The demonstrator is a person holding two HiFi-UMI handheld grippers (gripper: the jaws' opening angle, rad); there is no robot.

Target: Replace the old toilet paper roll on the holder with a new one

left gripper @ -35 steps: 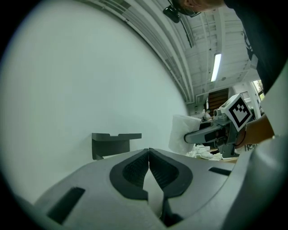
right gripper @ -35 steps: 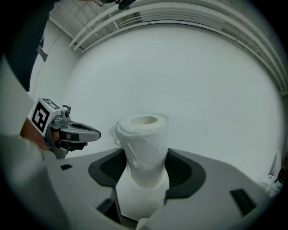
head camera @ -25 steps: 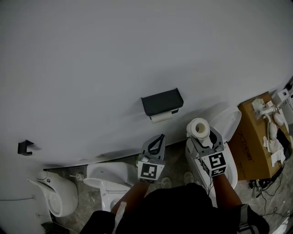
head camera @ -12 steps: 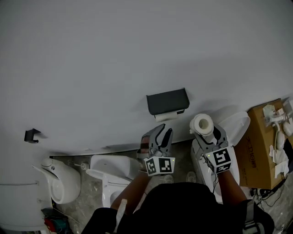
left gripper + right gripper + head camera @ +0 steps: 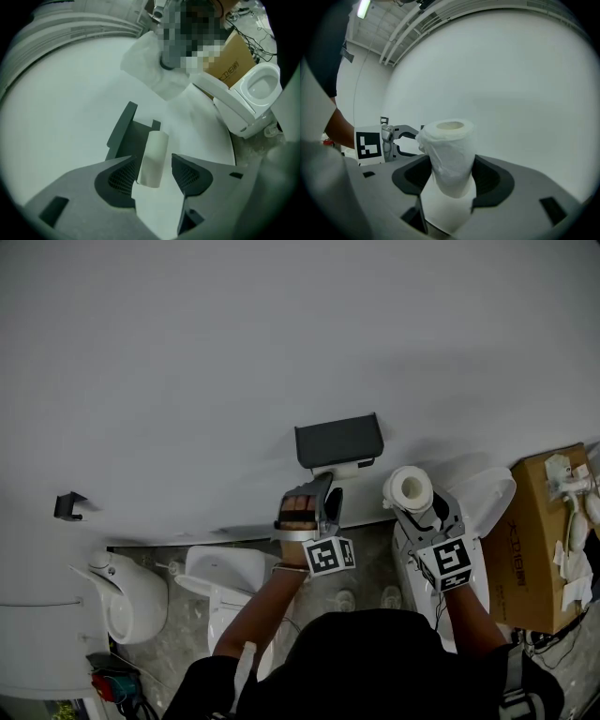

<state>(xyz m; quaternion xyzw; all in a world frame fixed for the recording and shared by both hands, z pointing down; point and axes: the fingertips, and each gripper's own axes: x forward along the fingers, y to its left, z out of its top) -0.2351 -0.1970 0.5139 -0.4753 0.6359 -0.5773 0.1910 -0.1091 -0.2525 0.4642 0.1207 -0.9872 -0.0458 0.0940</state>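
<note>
Whereas shut before, left gripper (image 5: 328,493) opening around old roll (image 5: 153,157) (on holder (image 5: 337,440)); right gripper (image 5: 419,512) pinches new roll (image 5: 450,154)

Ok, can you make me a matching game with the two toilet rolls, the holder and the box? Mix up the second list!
Things:
1. new roll
2. old roll
3. holder
4. cardboard box

Clues:
A. dark, fixed on the wall
B. brown, at the far right of the head view
C. fat and white, clamped in the right hand-held gripper
D. thin, tucked under the holder

Pairs: 1-C, 2-D, 3-A, 4-B.
</note>
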